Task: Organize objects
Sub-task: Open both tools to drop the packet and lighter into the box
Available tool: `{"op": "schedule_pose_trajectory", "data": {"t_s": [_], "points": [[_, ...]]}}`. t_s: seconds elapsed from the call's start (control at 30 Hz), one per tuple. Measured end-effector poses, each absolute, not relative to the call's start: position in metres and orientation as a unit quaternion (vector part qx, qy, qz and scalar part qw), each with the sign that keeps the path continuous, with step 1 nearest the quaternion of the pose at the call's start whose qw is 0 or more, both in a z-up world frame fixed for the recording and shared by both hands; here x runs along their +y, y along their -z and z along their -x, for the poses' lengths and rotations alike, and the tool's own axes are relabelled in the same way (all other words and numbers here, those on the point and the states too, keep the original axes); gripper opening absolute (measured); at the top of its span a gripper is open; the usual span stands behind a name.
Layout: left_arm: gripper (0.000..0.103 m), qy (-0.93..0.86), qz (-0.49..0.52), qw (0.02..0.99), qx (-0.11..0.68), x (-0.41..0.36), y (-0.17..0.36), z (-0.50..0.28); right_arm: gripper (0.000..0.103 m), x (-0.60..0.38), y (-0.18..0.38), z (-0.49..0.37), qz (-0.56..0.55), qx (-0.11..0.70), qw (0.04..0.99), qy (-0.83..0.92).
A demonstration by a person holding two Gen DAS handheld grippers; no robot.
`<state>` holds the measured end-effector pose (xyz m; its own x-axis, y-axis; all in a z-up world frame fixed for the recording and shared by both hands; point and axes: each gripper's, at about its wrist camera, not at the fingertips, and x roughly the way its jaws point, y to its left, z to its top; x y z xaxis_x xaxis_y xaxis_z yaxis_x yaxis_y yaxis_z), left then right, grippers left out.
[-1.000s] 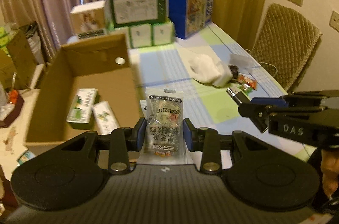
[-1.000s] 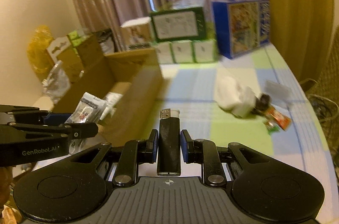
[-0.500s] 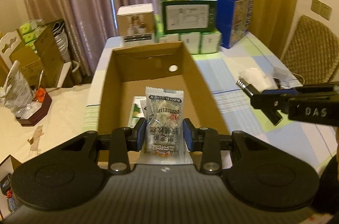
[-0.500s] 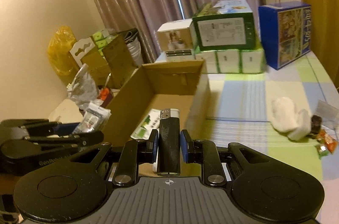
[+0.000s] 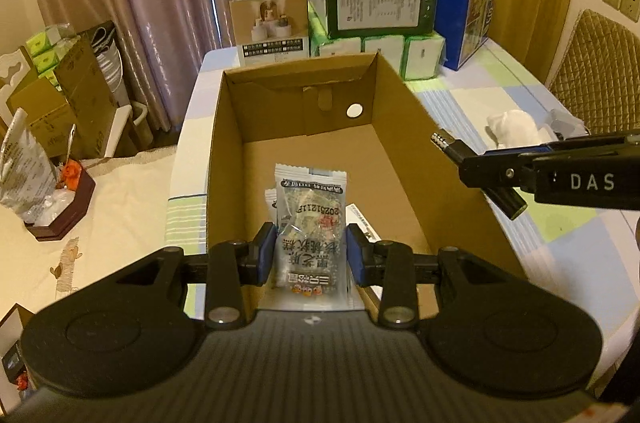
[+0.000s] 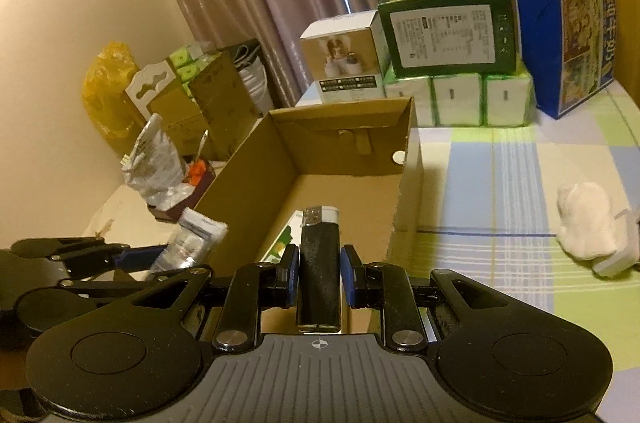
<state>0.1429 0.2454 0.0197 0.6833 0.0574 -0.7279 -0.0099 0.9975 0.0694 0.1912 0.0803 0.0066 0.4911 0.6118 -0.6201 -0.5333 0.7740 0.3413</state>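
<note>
My left tool [image 5: 311, 255], clamped on the snack packet [image 5: 310, 223], now hangs over the cardboard box [image 5: 400, 127] (earlier beside it); right tool [image 6: 319, 277] grips the lighter [image 6: 320, 263] alongside: release comes next.

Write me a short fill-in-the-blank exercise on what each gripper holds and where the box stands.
1. The left gripper is shut on a snack ____.
2. The right gripper grips a black ____.
3. The cardboard box on the table stands with its top ____.
4. The green carton rests on packs of ____.

Missing words: packet; lighter; open; tissues
</note>
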Motion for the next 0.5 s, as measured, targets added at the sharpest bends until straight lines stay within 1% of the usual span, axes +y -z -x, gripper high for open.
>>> {"op": "schedule_pose_trajectory", "data": {"t_s": [0.03,0.07,0.1,0.13,0.27,0.37,0.43,0.5], "points": [[0.036,-0.021,-0.029,0.919,0.393,0.246,-0.016,-0.145,0.023,0.080,-0.004,-0.194,-0.056,0.377,0.862,-0.335],[0.045,-0.025,-0.028,0.919,0.392,0.247,-0.014,-0.148,0.028,0.079,-0.002,-0.197,-0.061,0.376,0.862,-0.334],[0.047,-0.028,-0.026,0.920,0.391,0.249,-0.012,-0.149,0.039,0.077,-0.001,-0.199,-0.069,0.373,0.863,-0.333],[0.047,-0.029,-0.022,0.920,0.390,0.250,-0.011,-0.150,0.045,0.074,-0.001,-0.200,-0.074,0.369,0.865,-0.332],[0.047,-0.039,-0.006,0.923,0.382,0.254,-0.011,-0.145,0.049,0.058,-0.005,-0.200,-0.091,0.359,0.871,-0.322],[0.047,-0.046,0.008,0.924,0.381,0.253,-0.014,-0.137,0.054,0.043,-0.010,-0.194,-0.101,0.357,0.874,-0.313],[0.047,-0.049,0.011,0.924,0.380,0.249,-0.017,-0.130,0.061,0.034,-0.013,-0.186,-0.104,0.354,0.875,-0.314],[0.048,-0.051,0.013,0.923,0.381,0.244,-0.020,-0.123,0.065,0.026,-0.016,-0.176,-0.104,0.353,0.877,-0.310]]}}
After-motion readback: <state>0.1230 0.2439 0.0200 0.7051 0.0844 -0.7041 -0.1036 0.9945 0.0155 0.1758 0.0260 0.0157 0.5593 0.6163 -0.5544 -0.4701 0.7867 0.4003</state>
